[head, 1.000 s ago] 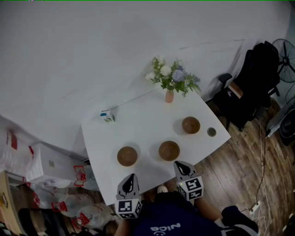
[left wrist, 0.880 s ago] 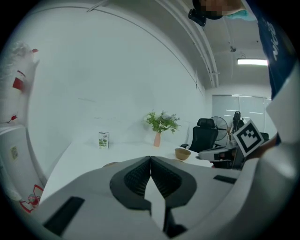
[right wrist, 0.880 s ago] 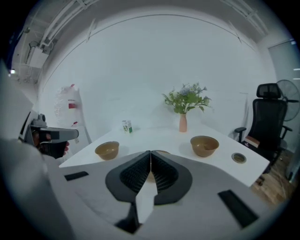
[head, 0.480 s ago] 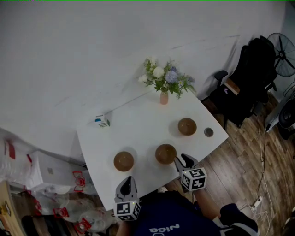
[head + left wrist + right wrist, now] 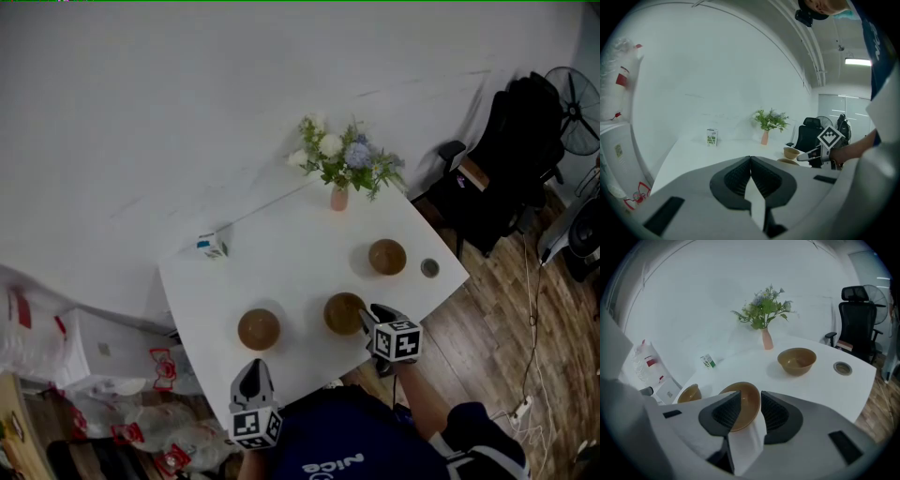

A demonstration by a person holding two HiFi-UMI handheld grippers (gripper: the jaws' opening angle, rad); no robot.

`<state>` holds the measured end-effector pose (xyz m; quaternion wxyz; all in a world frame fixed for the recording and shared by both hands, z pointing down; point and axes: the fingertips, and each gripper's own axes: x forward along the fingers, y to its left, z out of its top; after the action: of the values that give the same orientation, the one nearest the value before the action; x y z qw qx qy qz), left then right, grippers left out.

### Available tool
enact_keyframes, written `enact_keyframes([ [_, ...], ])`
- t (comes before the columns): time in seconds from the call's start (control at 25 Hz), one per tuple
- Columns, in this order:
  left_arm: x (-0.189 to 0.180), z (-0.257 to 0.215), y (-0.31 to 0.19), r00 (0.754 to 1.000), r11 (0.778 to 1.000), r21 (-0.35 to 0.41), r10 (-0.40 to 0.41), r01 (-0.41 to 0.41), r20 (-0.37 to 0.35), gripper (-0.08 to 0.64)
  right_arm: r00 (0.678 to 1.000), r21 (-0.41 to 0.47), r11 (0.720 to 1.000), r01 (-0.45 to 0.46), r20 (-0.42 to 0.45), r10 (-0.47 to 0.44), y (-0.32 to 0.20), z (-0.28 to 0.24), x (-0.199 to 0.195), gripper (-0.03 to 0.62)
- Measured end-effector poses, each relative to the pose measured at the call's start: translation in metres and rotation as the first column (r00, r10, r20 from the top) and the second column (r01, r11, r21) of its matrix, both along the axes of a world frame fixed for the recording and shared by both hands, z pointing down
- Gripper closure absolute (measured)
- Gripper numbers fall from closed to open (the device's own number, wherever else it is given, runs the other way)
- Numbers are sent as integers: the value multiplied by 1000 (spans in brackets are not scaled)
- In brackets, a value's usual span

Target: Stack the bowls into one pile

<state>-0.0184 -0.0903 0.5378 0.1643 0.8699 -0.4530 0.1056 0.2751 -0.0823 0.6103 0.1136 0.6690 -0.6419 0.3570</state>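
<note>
On white table (image 5: 281, 253), person's side nearest: three brown bowls, all standing apart, none nested.

- Left bowl (image 5: 259, 329): near the front edge, upright, untouched.
- Middle bowl (image 5: 344, 312): near the front edge, well apart from the left bowl, upright.
- Far bowl (image 5: 387, 256): further back and to the right, with a small round object (image 5: 430, 268) just beside it.
- Also present: vase of flowers (image 5: 339, 192) at the back corner, small carton (image 5: 214, 246) at the left rear.

Task status: no pile begun. By my judgement the first pickup is only being set up, and both nestings remain.

Right gripper (image 5: 367, 317): at the middle bowl's near right rim. Its jaws stand apart, having just swung wide and then eased in slightly. The rim sits between them. The pads appear not to press on it, though the wide-angle view makes contact hard to judge.

Left gripper (image 5: 251, 367): jaws together, nothing between them, short of the table's front edge below the left bowl.

Change since one second ago: the right gripper was then at the front edge, short of the middle bowl, with its jaws closed to a point. It has since advanced onto the bowl. The left gripper is in much the same place. The bowls keep the same layout.
</note>
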Motion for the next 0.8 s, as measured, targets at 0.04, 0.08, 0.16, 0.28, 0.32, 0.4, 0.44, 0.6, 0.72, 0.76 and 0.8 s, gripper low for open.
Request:
enact_keyframes([
  [0.04, -3, 2, -1, 1000, 1000, -4, -8, 8, 1, 541, 1000, -14, 1000, 0, 11, 0, -2, 4, 0, 445],
  [0.08, -6, 4, -2, 1000, 1000, -8, -16, 16, 1, 541, 1000, -29, 1000, 0, 15, 0, -5, 9, 0, 449],
  [0.16, -12, 8, -2, 999, 999, -20, -34, 34, -1, 541, 1000, -60, 998, -2, 10, 3, -8, 16, 3, 460],
  [0.28, -18, 11, -4, 999, 998, -23, -52, 51, -7, 541, 1000, -92, 996, -19, 12, 20, -10, 23, 5, 482],
  [0.32, -20, 12, -5, 998, 998, -22, -57, 57, -9, 541, 999, -98, 995, -29, 18, 30, -11, 25, 6, 490],
  [0.4, -23, 13, -8, 998, 997, -23, -68, 68, -12, 541, 998, -108, 993, -52, 30, 55, -12, 27, 7, 506],
  [0.44, -25, 13, -8, 997, 997, -25, -73, 72, -13, 541, 997, -112, 992, -62, 36, 66, -12, 28, 8, 514],
  [0.6, -33, 16, -7, 997, 996, -29, -80, 80, -14, 541, 994, -120, 989, -87, 57, 94, -12, 30, 8, 553],
  [0.72, -38, 18, -6, 996, 996, -32, -83, 83, -12, 541, 992, -119, 988, -97, 74, 106, -9, 30, 6, 560],
  [0.76, -40, 18, -6, 996, 996, -32, -84, 84, -11, 541, 990, -117, 988, -104, 79, 114, -9, 30, 6, 561],
  [0.8, -41, 19, -6, 996, 996, -32, -85, 84, -11, 541, 989, -113, 987, -111, 86, 121, -9, 29, 5, 561],
])
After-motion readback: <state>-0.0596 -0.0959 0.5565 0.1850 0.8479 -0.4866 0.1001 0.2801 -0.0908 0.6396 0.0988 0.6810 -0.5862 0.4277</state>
